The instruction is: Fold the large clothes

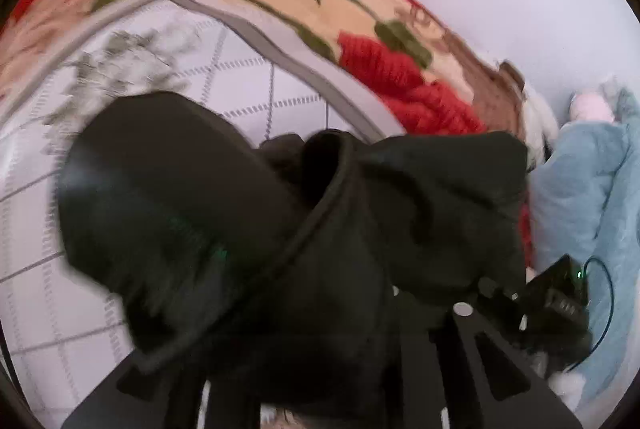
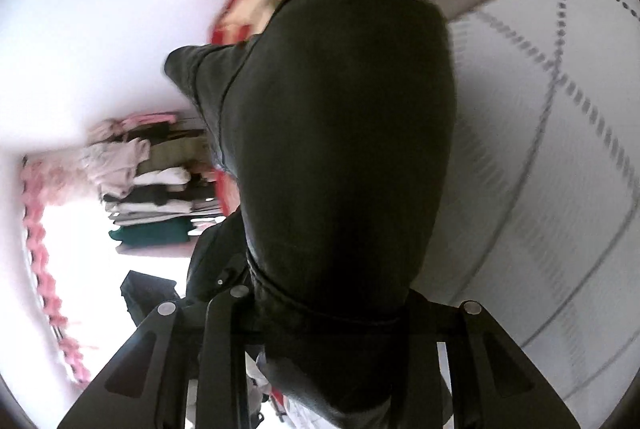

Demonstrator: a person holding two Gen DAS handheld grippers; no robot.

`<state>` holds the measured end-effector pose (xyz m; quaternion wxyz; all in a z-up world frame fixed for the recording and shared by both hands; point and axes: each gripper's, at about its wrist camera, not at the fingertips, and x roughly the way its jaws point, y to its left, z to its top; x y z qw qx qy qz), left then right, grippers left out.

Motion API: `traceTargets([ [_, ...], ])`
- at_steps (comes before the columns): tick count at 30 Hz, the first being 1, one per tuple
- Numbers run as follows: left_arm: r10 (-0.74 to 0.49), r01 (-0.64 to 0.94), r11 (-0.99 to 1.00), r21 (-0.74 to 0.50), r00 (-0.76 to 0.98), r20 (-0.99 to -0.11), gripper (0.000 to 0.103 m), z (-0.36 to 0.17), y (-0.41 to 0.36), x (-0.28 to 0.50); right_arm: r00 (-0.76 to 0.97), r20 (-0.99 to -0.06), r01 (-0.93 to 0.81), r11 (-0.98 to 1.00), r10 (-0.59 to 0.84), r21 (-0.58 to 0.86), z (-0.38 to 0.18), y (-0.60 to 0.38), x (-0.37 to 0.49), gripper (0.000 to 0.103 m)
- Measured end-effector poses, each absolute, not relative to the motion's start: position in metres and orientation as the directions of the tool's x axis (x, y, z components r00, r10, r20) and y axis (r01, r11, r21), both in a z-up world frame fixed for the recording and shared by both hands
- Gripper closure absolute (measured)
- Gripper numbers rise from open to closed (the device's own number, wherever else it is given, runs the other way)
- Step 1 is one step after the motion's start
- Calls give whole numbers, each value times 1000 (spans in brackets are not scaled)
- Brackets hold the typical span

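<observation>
A black garment hangs bunched in front of the left wrist camera, lifted above the white quilted bedspread. My left gripper is shut on the black garment, its fingertips buried in the cloth. In the right wrist view the same black garment drapes over my right gripper, which is shut on it; the fingertips are hidden by cloth. The other gripper's body shows at the right of the left wrist view.
A red and cream floral blanket lies along the bed's far side by a white wall. A light blue cloth lies at the right. A stack of folded clothes and a pink garland stand to the left.
</observation>
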<state>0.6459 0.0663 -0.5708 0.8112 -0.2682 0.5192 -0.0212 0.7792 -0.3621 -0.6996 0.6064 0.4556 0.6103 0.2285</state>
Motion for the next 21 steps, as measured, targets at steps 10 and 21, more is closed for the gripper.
traceTargets([
  [10,-119,-111,979,-171,369,-922,6,-558,54,636,92,-913,206,889,398,409,-660,-335,753,18],
  [21,-26,4,1000,-27,400,-916,0,-459,43,575,186,-974,229,970,-129,-85,-532,-239,637,16],
])
